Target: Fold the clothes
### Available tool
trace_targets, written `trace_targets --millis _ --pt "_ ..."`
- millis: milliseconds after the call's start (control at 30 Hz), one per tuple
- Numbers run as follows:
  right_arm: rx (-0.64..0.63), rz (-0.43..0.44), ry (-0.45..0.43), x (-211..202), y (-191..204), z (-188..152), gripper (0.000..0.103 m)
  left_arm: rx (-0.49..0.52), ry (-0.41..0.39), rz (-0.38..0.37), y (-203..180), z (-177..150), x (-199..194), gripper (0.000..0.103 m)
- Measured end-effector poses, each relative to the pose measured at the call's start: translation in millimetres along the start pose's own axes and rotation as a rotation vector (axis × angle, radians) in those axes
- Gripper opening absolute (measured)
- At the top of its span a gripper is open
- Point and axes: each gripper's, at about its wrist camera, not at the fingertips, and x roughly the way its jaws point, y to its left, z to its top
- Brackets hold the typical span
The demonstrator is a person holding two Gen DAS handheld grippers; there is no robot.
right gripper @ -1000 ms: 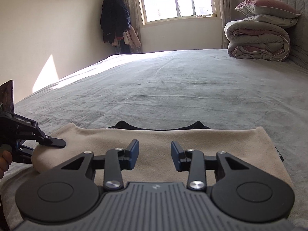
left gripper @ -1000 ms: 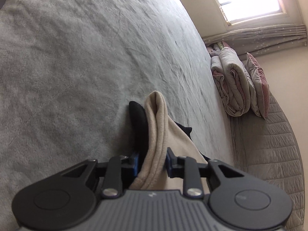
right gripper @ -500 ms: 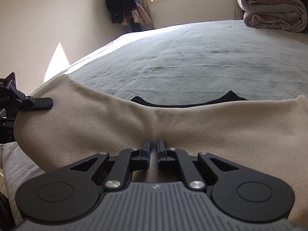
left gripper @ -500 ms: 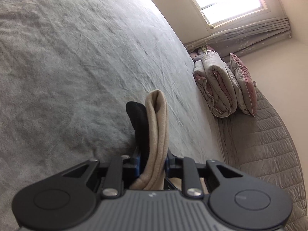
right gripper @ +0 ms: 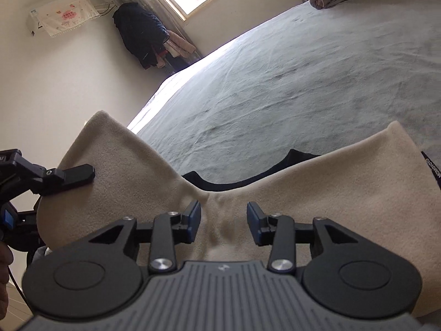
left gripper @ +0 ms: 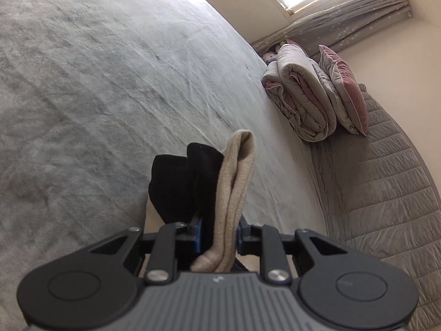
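Observation:
A beige fleece garment (right gripper: 358, 193) with a black inner layer (right gripper: 248, 183) lies at the near edge of the grey bed (right gripper: 303, 69). My left gripper (left gripper: 219, 234) is shut on a lifted fold of it, beige (left gripper: 234, 187) on the right and black (left gripper: 176, 187) on the left. In the right wrist view the left gripper's finger (right gripper: 80, 173) pinches the raised left corner. My right gripper (right gripper: 223, 218) stands open over the garment's middle. Puckered beige cloth sits between its blue pads (right gripper: 194, 218).
A rolled quilt (left gripper: 300, 96) and a pink pillow (left gripper: 344, 85) lean against the padded headboard (left gripper: 386, 193) at the bed's far end. A dark jacket (right gripper: 140, 35) hangs in the corner by the window. A person's hand (right gripper: 4, 262) shows at the left edge.
My right gripper, shut on the garment's middle half a second ago, has opened. The left gripper has raised its corner higher, showing more black lining.

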Motion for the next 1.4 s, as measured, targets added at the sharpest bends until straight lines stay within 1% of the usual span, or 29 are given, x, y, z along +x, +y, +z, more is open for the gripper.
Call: trace_targets --millis 133,167,200,233,400,467,567,600,633,667,733,800,900,1000,1200,1233,1300,1400 --pt "0.115 0.030 -0.012 -19.5 -15.3 10.9 0.042 0.009 0.018 0.022 -14.5 -8.3 16.7 0.022" --pt "0.142 0.035 -0.012 -24.3 -19.6 12.9 0.045 0.011 0.023 0.027 -18.2 -10.3 20.9 0.022" --pt "0.162 0.033 -0.008 -27.9 -23.5 14.1 0.049 0.014 0.027 0.033 -21.8 -12.4 25.1 0.022" --pt "0.178 0.027 -0.001 -30.8 -27.1 14.8 0.051 0.016 0.032 0.038 -25.4 -14.5 29.3 0.022" --pt "0.262 0.005 0.026 -42.1 -45.4 17.2 0.052 0.022 0.059 0.061 -38.9 -26.4 53.0 0.022" --pt "0.308 0.015 0.032 -45.7 -55.8 19.4 0.052 0.021 0.074 0.068 -40.3 -32.0 63.3 0.023" --pt "0.393 0.055 0.038 -54.8 -71.0 20.6 0.052 0.017 0.107 0.062 -39.6 -38.2 77.5 0.026" --pt "0.421 0.070 0.038 -58.3 -75.6 20.7 0.052 0.008 0.120 0.053 -38.2 -39.8 81.6 0.029" --pt "0.445 0.084 0.038 -61.3 -79.3 20.2 0.052 -0.019 0.133 0.033 -34.9 -40.9 84.6 0.031" --pt "0.468 0.097 0.037 -64.0 -82.7 19.4 0.052 -0.044 0.144 0.011 -31.5 -42.0 87.2 0.035" --pt "0.521 0.130 0.033 -71.5 -89.8 17.2 0.053 -0.091 0.161 -0.042 -24.7 -43.7 89.9 0.039" --pt "0.563 0.150 0.030 -75.9 -95.1 16.0 0.055 -0.139 0.182 -0.099 -17.9 -45.2 90.8 0.047" --pt "0.601 0.162 0.028 -80.6 -98.5 14.7 0.056 -0.161 0.191 -0.140 -12.7 -48.9 87.8 0.051" --pt "0.604 0.157 0.026 -84.0 -96.1 15.5 0.056 -0.119 0.159 -0.142 -10.4 -50.1 78.4 0.051" --pt "0.543 0.106 0.027 -77.6 -82.0 21.0 0.056 0.007 0.070 -0.113 2.6 -48.4 56.6 0.048" --pt "0.533 0.096 0.026 -75.7 -80.1 21.5 0.056 0.032 0.063 -0.105 5.2 -48.5 54.9 0.047" --pt "0.511 0.080 0.022 -71.4 -75.4 22.6 0.056 0.081 0.063 -0.098 10.0 -50.7 54.5 0.036" --pt "0.467 0.051 0.017 -62.8 -67.8 23.4 0.057 0.154 0.076 -0.104 13.2 -59.4 58.5 0.034"
